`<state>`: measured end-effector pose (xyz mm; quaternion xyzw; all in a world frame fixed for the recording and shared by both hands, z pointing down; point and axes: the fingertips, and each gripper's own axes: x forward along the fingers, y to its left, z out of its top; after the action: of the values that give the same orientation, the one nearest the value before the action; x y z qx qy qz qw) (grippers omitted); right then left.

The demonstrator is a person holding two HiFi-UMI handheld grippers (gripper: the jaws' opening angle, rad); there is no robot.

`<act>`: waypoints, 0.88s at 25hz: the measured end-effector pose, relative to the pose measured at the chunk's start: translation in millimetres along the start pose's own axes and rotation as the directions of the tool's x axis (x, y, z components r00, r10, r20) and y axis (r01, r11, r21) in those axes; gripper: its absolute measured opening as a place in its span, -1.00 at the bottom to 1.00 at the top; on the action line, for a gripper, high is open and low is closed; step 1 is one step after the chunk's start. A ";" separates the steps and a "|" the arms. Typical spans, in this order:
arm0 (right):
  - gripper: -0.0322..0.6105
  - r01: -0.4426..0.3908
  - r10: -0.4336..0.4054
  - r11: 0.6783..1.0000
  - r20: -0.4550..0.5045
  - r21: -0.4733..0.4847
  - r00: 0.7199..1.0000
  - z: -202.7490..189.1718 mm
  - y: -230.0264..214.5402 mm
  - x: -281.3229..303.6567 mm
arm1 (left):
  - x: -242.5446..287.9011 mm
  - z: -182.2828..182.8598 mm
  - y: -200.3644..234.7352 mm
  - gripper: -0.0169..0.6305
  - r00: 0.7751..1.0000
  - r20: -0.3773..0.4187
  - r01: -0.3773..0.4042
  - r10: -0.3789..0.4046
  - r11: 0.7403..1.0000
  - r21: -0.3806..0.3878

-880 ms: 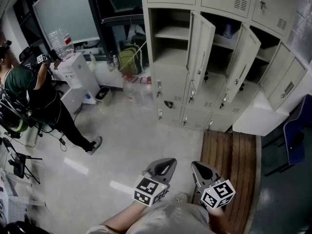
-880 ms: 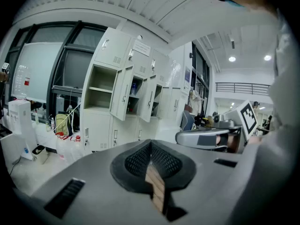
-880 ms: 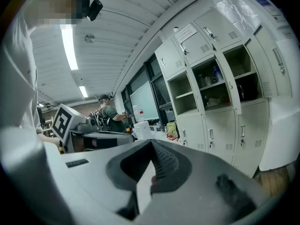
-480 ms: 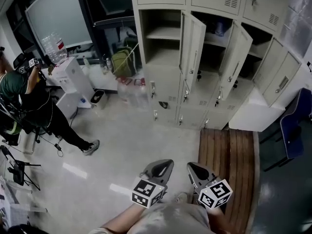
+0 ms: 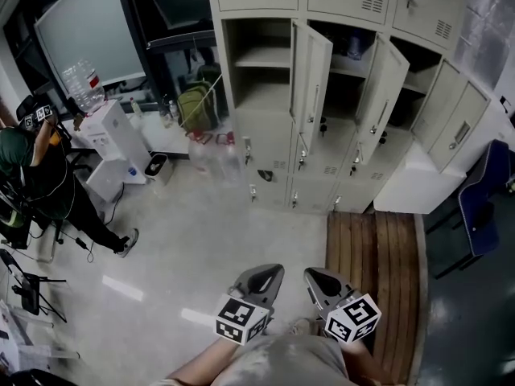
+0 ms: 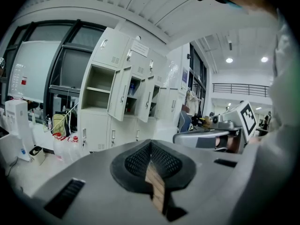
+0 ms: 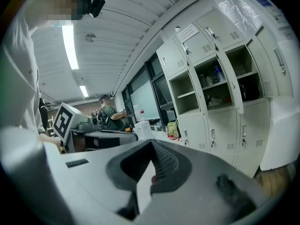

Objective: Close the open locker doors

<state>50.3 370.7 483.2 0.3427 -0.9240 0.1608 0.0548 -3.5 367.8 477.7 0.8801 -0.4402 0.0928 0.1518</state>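
A bank of beige lockers (image 5: 273, 155) stands across the room at the top of the head view. Three doors hang open: one (image 5: 310, 75) beside an empty shelved compartment (image 5: 257, 63), a second (image 5: 380, 87) beside a dark compartment holding small items, and a third (image 5: 463, 127) at the right. My left gripper (image 5: 272, 272) and right gripper (image 5: 314, 277) are held low and close to my body, far from the lockers. Both are shut with nothing in them. The lockers (image 6: 124, 90) also show beyond the left gripper (image 6: 151, 146), and the same lockers (image 7: 211, 83) beyond the right gripper (image 7: 151, 148).
A wooden platform (image 5: 374, 256) lies before the right lockers, with a white low cabinet (image 5: 410, 187) and a blue chair (image 5: 487, 199) beside it. A green backpack (image 5: 193, 103), clear bags (image 5: 213, 155) and a water dispenser (image 5: 113, 139) stand left. A person in green (image 5: 32, 167) sits far left.
The head view has shifted, so the lockers and the person in green sit further left in the picture. Both grippers stay shut in about the same place.
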 end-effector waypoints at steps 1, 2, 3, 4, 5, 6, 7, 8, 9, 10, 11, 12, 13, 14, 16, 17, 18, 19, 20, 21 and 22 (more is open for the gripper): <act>-0.81 0.000 0.000 1.000 -0.001 0.003 1.000 0.1 0.7 0.7 | -0.7 0.2 0.6 -0.91 1.000 0.001 0.001 -0.001 1.000 0.000; -0.81 -0.001 0.001 1.000 0.001 0.009 1.000 0.3 1.1 1.3 | -1.3 0.3 1.3 -0.91 1.000 0.003 0.001 -0.001 1.000 -0.001; -0.81 -0.002 0.002 1.000 0.004 0.018 1.000 0.7 1.4 1.7 | -1.9 0.3 2.2 -0.91 1.000 0.004 0.001 -0.001 1.000 -0.002; -0.81 -0.001 0.001 1.000 0.010 0.030 1.000 1.4 1.5 2.0 | -2.7 0.1 3.1 -0.91 1.000 0.004 0.002 -0.002 1.000 -0.003; -0.81 0.001 -0.002 0.999 0.016 0.040 1.000 2.2 1.7 2.4 | -3.6 -0.2 4.1 -0.91 1.000 0.003 0.002 -0.002 1.000 -0.004; -0.81 0.005 -0.006 0.999 0.021 0.046 1.000 2.8 2.1 3.1 | -4.7 -0.6 5.3 -0.91 1.000 0.003 0.003 -0.003 1.000 -0.004; -0.81 0.009 -0.010 0.999 0.022 0.047 1.000 2.9 2.9 4.2 | -6.1 -1.0 6.6 -0.91 1.000 0.003 0.004 -0.004 1.000 -0.004; -0.81 0.012 -0.013 0.999 0.020 0.046 1.000 2.5 4.3 5.7 | -7.7 -1.2 8.1 -0.91 1.000 0.003 0.003 -0.003 1.000 -0.001; -0.81 0.014 -0.015 0.999 0.016 0.046 1.000 1.8 6.2 7.4 | -9.6 -1.2 9.7 -0.91 1.000 0.003 0.001 -0.001 1.000 0.005; -0.81 0.015 -0.016 0.999 0.013 0.045 1.000 1.1 8.3 9.2 | -11.7 -1.0 11.3 -0.91 1.000 0.003 -0.002 0.002 1.000 0.014; -0.81 0.016 -0.016 0.999 0.010 0.046 1.000 0.3 10.5 11.1 | -13.8 -0.4 13.0 -0.91 1.000 0.004 -0.005 0.005 1.000 0.024; -0.81 0.016 -0.017 0.999 0.008 0.048 1.000 -0.6 12.4 13.1 | -15.9 0.3 14.6 -0.91 1.000 0.005 -0.006 0.006 1.000 0.030; -0.81 0.016 -0.017 0.999 0.007 0.051 1.000 -1.8 14.2 15.1 | -17.9 0.9 16.4 -0.91 1.000 0.006 -0.005 0.005 1.000 0.031; -0.81 0.017 -0.017 0.998 0.006 0.054 1.000 -3.1 16.0 17.1 | -19.8 0.9 18.3 -0.91 1.000 0.006 -0.003 0.003 1.000 0.029; -0.81 0.019 -0.019 0.998 0.002 0.060 1.000 -5.0 20.7 20.9 | -24.2 0.1 22.8 -0.91 1.000 0.003 -0.001 0.001 1.000 0.026; -0.81 0.020 -0.020 0.998 0.000 0.061 1.000 -5.1 23.5 23.1 | -26.7 0.1 25.5 -0.91 1.000 0.001 0.000 0.000 1.000 0.026; -0.81 0.022 -0.022 0.998 -0.002 0.061 1.000 -4.8 26.2 25.6 | -29.2 0.5 28.6 -0.91 1.000 0.001 0.002 -0.002 1.000 0.026; -0.81 0.023 -0.023 0.998 -0.003 0.059 1.000 -4.7 28.6 28.5 | -31.6 1.0 31.7 -0.91 1.000 0.002 0.003 -0.003 1.000 0.027; -0.81 0.024 -0.023 0.998 -0.004 0.056 1.000 -5.0 31.0 31.5 | -33.9 1.1 34.8 -0.91 1.000 0.003 0.005 -0.005 1.000 0.030; -0.81 0.024 -0.024 0.998 -0.005 0.054 1.000 -5.6 33.7 34.7 | -36.2 0.6 37.5 -0.91 1.000 0.003 0.006 -0.007 0.999 0.034; -0.81 0.025 -0.024 0.998 -0.007 0.053 1.000 -6.6 36.5 37.9 | -38.5 -0.2 40.1 -0.91 1.000 0.002 0.008 -0.008 0.999 0.042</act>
<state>-2.3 375.7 488.0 0.3547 -0.9150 0.1856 0.0505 -58.6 373.9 473.9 0.8849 -0.4348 0.1005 0.1334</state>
